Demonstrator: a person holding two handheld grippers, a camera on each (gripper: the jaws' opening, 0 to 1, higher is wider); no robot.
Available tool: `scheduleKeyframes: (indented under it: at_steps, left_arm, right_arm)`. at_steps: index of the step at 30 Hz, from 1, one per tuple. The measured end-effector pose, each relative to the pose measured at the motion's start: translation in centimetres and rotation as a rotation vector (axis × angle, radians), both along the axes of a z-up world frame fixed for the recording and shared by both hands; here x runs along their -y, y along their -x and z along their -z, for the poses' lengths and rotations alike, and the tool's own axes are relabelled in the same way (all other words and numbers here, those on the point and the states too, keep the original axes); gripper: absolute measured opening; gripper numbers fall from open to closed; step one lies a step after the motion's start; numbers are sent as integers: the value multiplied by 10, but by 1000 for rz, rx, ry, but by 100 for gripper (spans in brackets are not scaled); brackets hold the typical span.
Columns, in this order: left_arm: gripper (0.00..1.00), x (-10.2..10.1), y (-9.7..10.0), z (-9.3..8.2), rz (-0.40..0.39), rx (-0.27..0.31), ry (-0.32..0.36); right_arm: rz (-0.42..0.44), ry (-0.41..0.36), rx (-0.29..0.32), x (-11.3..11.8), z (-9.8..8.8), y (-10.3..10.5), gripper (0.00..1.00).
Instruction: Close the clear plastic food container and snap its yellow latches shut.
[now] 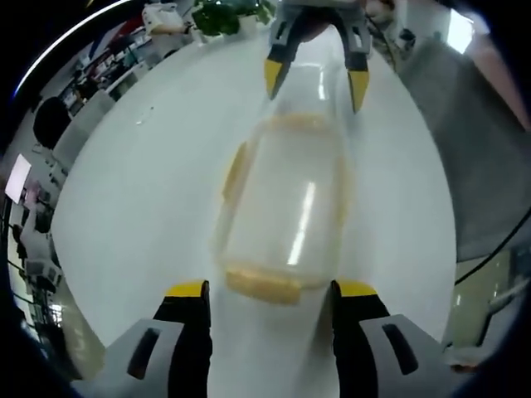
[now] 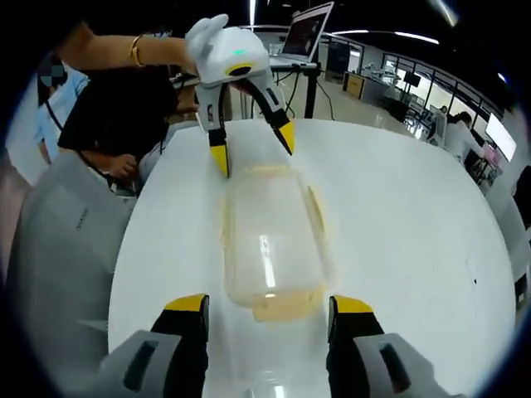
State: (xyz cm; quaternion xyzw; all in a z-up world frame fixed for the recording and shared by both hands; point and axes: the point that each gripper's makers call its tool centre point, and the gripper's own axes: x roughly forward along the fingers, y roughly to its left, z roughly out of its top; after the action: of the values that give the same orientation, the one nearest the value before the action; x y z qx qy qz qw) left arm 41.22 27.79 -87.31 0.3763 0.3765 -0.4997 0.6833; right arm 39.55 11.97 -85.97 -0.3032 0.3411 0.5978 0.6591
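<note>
A clear plastic food container (image 1: 282, 207) with its lid on top lies lengthwise on the white table (image 1: 133, 199). Yellow latches show at its near end (image 1: 264, 284) and on its left side (image 1: 235, 170). My left gripper (image 1: 272, 292) is open, its jaws straddling the near end without touching it. At the far end my right gripper (image 1: 315, 83) hangs open over the container. In the right gripper view the container (image 2: 270, 236) has a yellow latch (image 2: 286, 308) between the open right gripper's (image 2: 270, 305) jaws, with the left gripper (image 2: 253, 151) open beyond. I cannot tell whether the latches are snapped.
A seated person (image 2: 116, 116) and a grey chair back (image 2: 58, 240) are at the table's left edge. A laptop (image 2: 307, 31) stands beyond the table. A green plant (image 1: 222, 15) sits past the far edge, a grey surface (image 1: 473, 149) to the right.
</note>
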Motion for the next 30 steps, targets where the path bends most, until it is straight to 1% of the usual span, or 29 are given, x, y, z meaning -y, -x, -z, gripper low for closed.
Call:
scheduleKeyframes:
  at_steps: [5,10,13,15,19,22,24,27,30]
  left_arm:
    - [55,0,0,4,50,-17,-25]
    - [52,2,-2,9,84,-33,-27]
    - [53,2,-3,9,99,-40,-26]
    - [52,2,-2,10,107,-49,-22]
    - [48,3,1,11,136,-71,-18]
    - [47,5,3,10,162,-81,-22]
    - [47,4,3,10,163,-86,-24]
    - [46,4,3,9,170,-89,-23]
    - [45,5,4,9,172,-95,-24]
  right_arm:
    - [-26,19,-7,-2,5,-2,55]
    - [-50,52,-21,-1,13,-2,55]
    - [-59,64,-29,-1,16,-2,54]
    - [-78,78,-17,-1,17,-3,54]
    - [-88,98,-23,-2,20,-3,53]
    - [-114,130,-5,0,23,-5,49]
    - [-124,147,17,1,24,-8,46]
    - [-122,152,11,1,26,-8,45]
    - [-132,176,26,1,30,-9,44]
